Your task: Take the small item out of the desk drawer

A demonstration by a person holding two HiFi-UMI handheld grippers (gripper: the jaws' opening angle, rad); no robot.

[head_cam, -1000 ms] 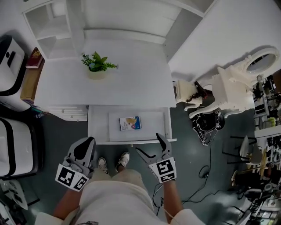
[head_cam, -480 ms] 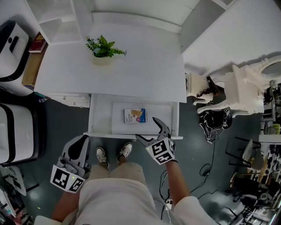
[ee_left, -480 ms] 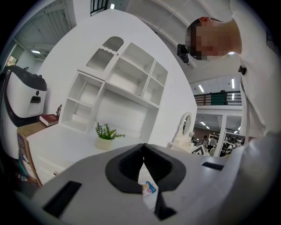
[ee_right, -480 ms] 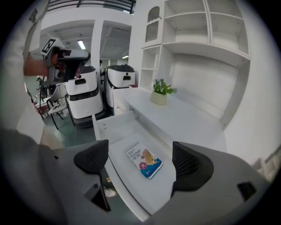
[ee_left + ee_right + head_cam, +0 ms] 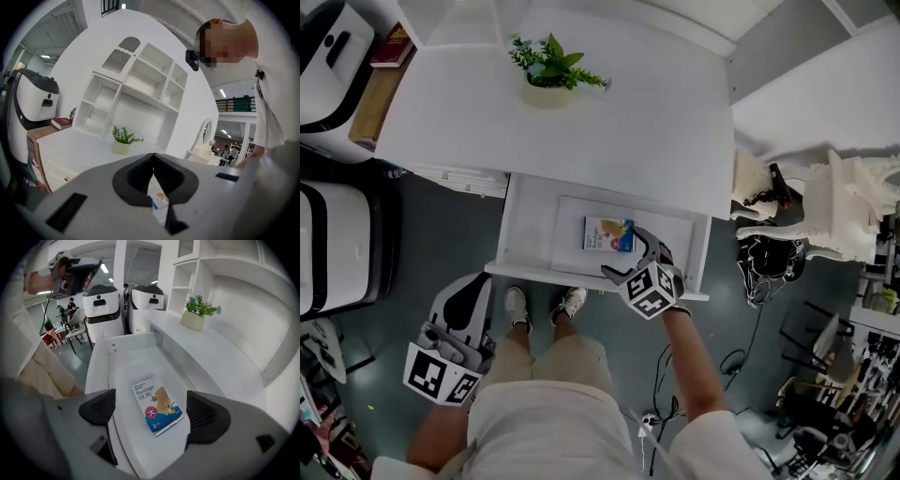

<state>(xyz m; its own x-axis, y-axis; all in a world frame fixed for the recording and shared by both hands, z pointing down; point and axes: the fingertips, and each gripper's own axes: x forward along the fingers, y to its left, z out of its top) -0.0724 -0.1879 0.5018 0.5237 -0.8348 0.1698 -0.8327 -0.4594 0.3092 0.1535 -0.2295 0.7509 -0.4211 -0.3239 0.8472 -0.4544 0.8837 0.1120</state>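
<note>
The small item is a flat white-and-blue bandage box (image 5: 609,234) lying in the open white desk drawer (image 5: 523,234). My right gripper (image 5: 622,251) hovers over the drawer's front right part, open, just beside and above the box. In the right gripper view the bandage box (image 5: 157,405) lies on the drawer floor between the two wide-apart black fingertips (image 5: 98,407), untouched. My left gripper (image 5: 482,285) hangs low at the left, in front of the drawer, shut and empty. In the left gripper view, the left gripper (image 5: 152,157) has its jaws pressed together.
A potted plant (image 5: 551,70) stands on the white desk top (image 5: 637,131). Two white machines (image 5: 333,253) and a book (image 5: 394,45) are at the left. A white chair (image 5: 825,216) and cables are at the right. The person's feet (image 5: 517,305) are under the drawer front.
My right gripper has moved forward from in front of the drawer to over it, close to the bandage box. The left gripper stays low at the left.
</note>
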